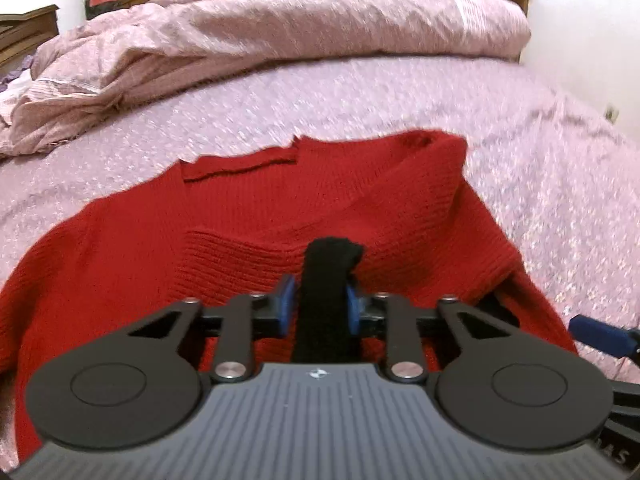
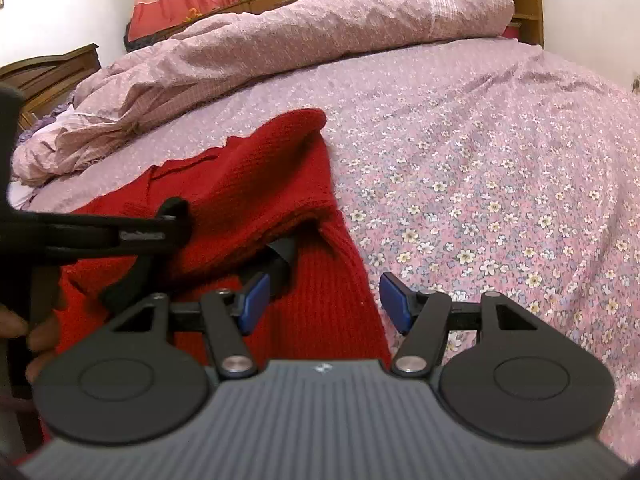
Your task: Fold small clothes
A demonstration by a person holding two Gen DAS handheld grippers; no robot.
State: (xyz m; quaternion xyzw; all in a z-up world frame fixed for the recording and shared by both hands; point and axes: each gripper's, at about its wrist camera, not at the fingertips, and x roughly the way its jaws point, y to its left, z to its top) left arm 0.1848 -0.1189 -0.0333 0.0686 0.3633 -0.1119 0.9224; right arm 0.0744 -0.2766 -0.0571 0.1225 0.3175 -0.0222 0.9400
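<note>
**Left tool clamps a black strip over the red knit; right tool stands apart**

A red knitted garment (image 1: 280, 208) lies spread on the bed (image 1: 520, 168), directly under and ahead of both tools. Its far end is partly folded over itself, and a ribbed band runs across it just in front of the left tool.

The left tool (image 1: 320, 304) has its blue pads (image 1: 286, 300) drawn close together on a black fabric strip (image 1: 326, 280), which stands up between them and bends over at its top, above the red knit. The pads press on it from both sides.

The right tool (image 2: 324, 300) hovers over the near right edge of the red garment, its blue pads (image 2: 394, 300) standing apart. A ribbed stretch of the knit lies below the gap, but neither pad presses on it. Just ahead of its left pad, a dark strap (image 2: 282, 258) shows in a gap between the red layers.

To the right tool's left, the left tool's black body and a person's fingers (image 2: 28, 332) come into view. Beyond both tools, a crumpled pink duvet (image 2: 280, 40) lies heaped along the far side of the bed.
</note>
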